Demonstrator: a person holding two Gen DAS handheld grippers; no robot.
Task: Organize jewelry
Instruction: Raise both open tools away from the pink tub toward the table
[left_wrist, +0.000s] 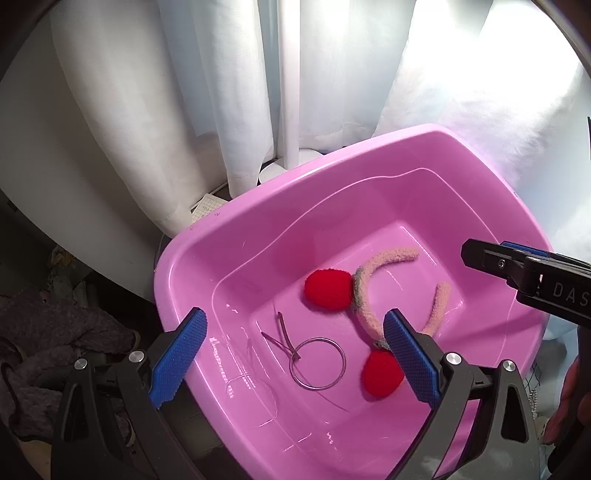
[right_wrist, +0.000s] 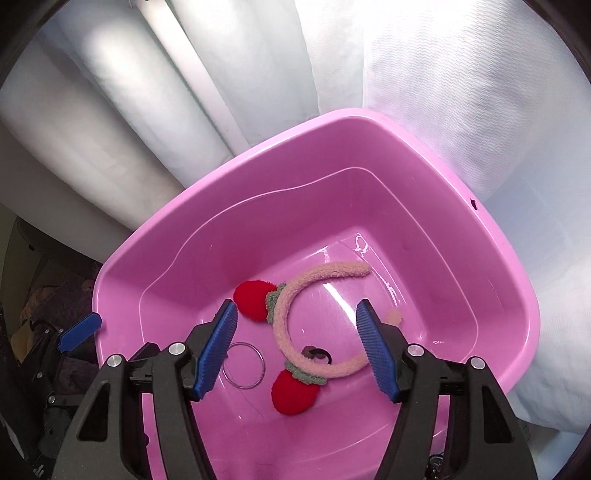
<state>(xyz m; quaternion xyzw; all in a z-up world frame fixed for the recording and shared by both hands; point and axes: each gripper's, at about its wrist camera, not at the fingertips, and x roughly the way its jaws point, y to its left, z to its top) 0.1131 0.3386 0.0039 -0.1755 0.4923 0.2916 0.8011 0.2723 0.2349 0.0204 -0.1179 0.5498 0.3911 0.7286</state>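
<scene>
Basin (left_wrist: 192, 266) sits before curtain (left_wrist: 221, 92), pillow (left_wrist: 498, 92) behind its far right corner. In basin you find headband (left_wrist: 364, 295) on floor, right of centre, one pompom (left_wrist: 327, 290) at its left, second pompom (left_wrist: 380, 373) nearer you. Ring (left_wrist: 317, 363) lies flat left of near pompom; thin pin (left_wrist: 282, 334) just beyond ring, touching it. Your left gripper (left_wrist: 295, 354) hangs over near edge; right gripper (right_wrist: 299, 347) over headband. Cloth heap (left_wrist: 44, 332) outside basin, left.
</scene>
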